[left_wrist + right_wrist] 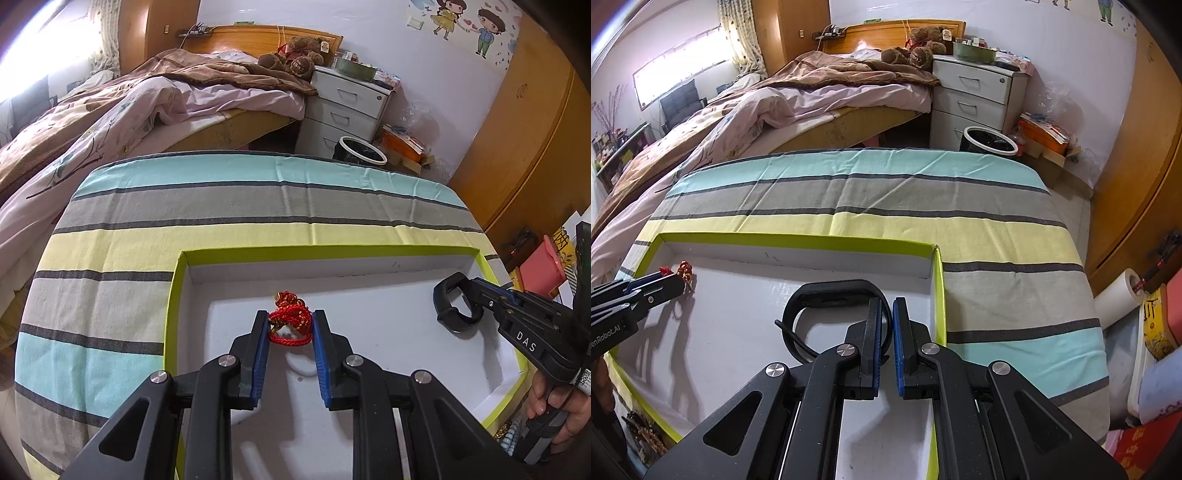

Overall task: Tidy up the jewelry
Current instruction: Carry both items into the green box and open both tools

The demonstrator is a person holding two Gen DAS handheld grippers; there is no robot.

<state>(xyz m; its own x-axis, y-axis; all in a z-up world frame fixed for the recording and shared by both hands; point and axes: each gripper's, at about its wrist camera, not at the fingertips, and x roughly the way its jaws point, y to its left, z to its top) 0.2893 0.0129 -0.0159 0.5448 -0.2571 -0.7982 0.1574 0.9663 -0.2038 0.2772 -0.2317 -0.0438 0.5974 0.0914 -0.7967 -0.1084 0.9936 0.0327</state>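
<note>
Two claws grip: left claw (290,325) red bracelet (290,321), right claw (886,314) black band (831,299).

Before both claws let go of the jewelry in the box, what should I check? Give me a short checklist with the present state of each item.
1. Left claw holds the red braided cord bracelet between its pads: ok.
2. Right claw is shut on the strap of the black rubber wristband: ok.
3. Both pieces are over the white floor of the green-rimmed cardboard box, not over the striped cloth: ok.
4. Bracelet and wristband are apart: ok.
5. The bracelet rests on the box floor: cannot tell.
</note>
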